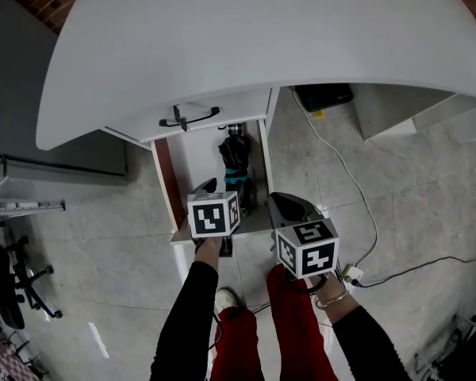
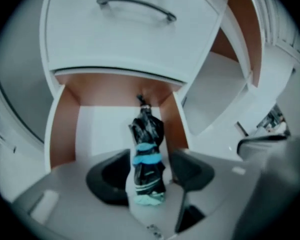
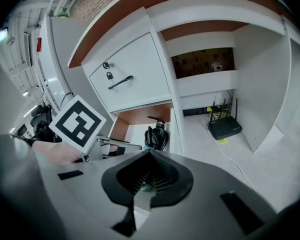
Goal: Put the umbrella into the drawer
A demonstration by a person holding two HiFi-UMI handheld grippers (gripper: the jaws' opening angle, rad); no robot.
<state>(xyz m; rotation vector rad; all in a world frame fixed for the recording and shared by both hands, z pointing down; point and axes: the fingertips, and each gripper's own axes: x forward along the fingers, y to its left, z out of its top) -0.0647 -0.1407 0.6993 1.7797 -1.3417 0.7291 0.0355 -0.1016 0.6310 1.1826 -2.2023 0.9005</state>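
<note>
The umbrella [image 1: 236, 169] is seen lying on the floor of the open drawer [image 1: 165, 187], the lower one under the white desk [image 1: 262, 38], close to the drawer's right wall. Its long axis is laid front to back: a small dark knob is pointed at the back of the drawer, and the pale teal end is turned toward the front, just beside the left gripper [image 2: 149, 159]. That gripper's jaws are held wide apart, one to each side of the umbrella's near end as looked along, and no pad is pressed against it, so nothing is gripped there. The right gripper [image 3: 149, 171] is held by the drawer's right front corner with its jaws drawn together and nothing caught. A fleck of teal is glimpsed in the slit, too small to be named. As for handling, the umbrella is judged light and folded short. It is cinched by a teal band around the middle, so a firm core is expected under soft, slick fabric that gives and slides under pressure. If it has to be shifted, it is best taken across the banded middle, square to its length, where the bundle is tightest and balance is kept. The drawer is not yet shut.
</note>
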